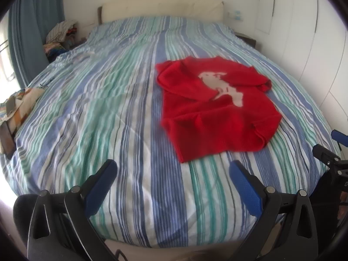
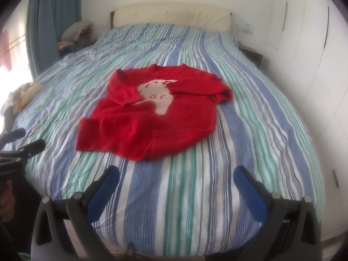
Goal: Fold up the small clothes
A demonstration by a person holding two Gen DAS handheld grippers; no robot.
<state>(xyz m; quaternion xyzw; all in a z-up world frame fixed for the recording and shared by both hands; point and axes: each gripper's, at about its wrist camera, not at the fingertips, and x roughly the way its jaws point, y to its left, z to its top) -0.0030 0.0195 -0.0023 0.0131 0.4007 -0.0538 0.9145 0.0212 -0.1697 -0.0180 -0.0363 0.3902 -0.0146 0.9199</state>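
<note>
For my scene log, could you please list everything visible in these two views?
sweater: one, red with a pale animal motif, flat on the bed, sleeves folded across the front
bed cover: one, blue, green and white stripes, over the whole bed
headboard: one, cream, far end
curtain: one, blue, far left
clothes pile: one, mixed colours, beside the bed's far left corner
wardrobe doors: white, along the right
left gripper: one, black with blue pads, open, empty
right gripper: one, same, open, empty

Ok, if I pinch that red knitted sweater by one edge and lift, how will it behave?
The red knitted sweater would likely droop limply: it lies flat and creased, one sleeve already folded across its white animal motif. Its thick knit probably grips rather than slips.
</note>
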